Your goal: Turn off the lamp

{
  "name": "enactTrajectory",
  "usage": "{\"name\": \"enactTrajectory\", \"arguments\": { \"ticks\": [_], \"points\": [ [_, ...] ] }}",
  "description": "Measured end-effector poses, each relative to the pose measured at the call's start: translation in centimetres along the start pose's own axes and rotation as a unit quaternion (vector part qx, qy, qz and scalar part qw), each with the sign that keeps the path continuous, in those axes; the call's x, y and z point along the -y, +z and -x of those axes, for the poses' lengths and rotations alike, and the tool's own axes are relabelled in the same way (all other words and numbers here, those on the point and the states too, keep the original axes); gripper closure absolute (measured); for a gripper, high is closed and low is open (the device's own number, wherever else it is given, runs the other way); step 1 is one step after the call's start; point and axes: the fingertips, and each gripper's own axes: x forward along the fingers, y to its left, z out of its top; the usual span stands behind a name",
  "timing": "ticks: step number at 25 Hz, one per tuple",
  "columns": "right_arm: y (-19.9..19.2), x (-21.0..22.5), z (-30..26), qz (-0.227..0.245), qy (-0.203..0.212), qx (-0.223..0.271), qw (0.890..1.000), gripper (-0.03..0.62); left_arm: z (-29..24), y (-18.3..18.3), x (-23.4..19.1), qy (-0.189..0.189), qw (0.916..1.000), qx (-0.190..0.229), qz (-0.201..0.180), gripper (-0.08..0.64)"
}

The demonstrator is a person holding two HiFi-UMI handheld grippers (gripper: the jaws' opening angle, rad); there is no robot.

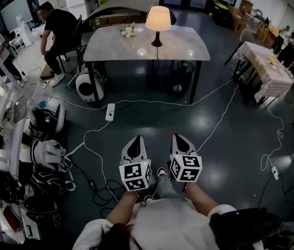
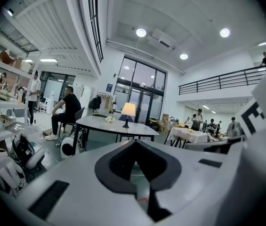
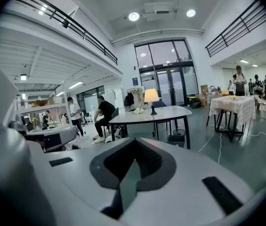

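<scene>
The lamp (image 1: pixel 157 22) is lit, with a cream shade on a dark stem. It stands on the far side of a grey table (image 1: pixel 188 46) across the room. It is small in the left gripper view (image 2: pixel 128 110) and in the right gripper view (image 3: pixel 150 96). Its cord hangs off the table's front edge toward the floor. My left gripper (image 1: pixel 135 142) and right gripper (image 1: pixel 178 138) are held side by side low in the head view, far short of the table. Both point toward it. The jaws of each are together with nothing between them (image 2: pixel 135 142) (image 3: pixel 133 142).
A white power strip (image 1: pixel 110 111) and long white cables (image 1: pixel 219 119) lie on the dark floor between me and the table. A person (image 1: pixel 58 27) sits at the table's left end. Shelves with helmets (image 1: pixel 45 155) line the left. A cloth-covered table (image 1: pixel 264 66) stands at right.
</scene>
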Motion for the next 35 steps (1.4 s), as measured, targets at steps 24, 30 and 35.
{"name": "enactTrajectory", "arguments": {
  "ticks": [24, 30, 35],
  "points": [
    [6.1, 6.7, -14.6, 0.021, 0.047, -0.028, 0.998, 0.594, -16.6, 3.0, -0.3, 0.04, 0.9991, -0.004, 0.012, 0.565],
    [7.9, 9.8, -17.3, 0.01, 0.05, -0.005, 0.999, 0.594, -20.8, 3.6, 1.3, 0.038, 0.9993, -0.001, -0.003, 0.565],
    [8.2, 12.3, -18.6, 0.001, 0.049, -0.008, 0.999, 0.594, -23.4, 3.5, 3.0, 0.034, 0.9993, -0.007, -0.012, 0.565]
  ]
}}
